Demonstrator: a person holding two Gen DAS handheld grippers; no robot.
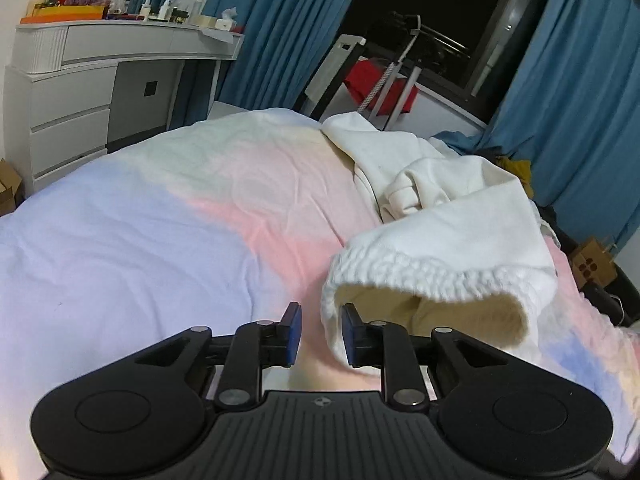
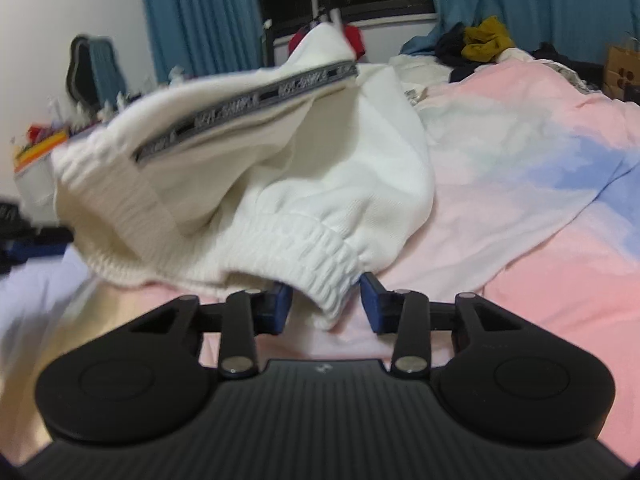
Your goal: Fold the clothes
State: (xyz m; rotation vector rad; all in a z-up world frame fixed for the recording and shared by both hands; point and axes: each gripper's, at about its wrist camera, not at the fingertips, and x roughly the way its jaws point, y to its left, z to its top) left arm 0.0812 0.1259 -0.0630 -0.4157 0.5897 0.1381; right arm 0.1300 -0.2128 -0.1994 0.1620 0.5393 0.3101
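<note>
White sweatpants [image 1: 440, 236] with a ribbed elastic waistband and a grey lettered side stripe [image 2: 248, 108] lie partly lifted over a pastel pink, blue and white bedsheet [image 1: 140, 224]. My left gripper [image 1: 320, 334] is open, its jaws on either side of the waistband's left edge without pinching it. My right gripper [image 2: 324, 306] is open, with the ribbed waistband [image 2: 320, 256] hanging down between its blue pads, untouched by the right pad. The garment in the right wrist view is blurred. The pants' far end is bunched up.
A white dresser [image 1: 80, 92] with bottles stands at the left. Blue curtains [image 1: 580, 80], a dark window and a rack with a red item are behind the bed. A pile of dark and mustard clothes [image 2: 484, 42] lies at the far bed edge. A cardboard box [image 1: 592, 268] stands at the right.
</note>
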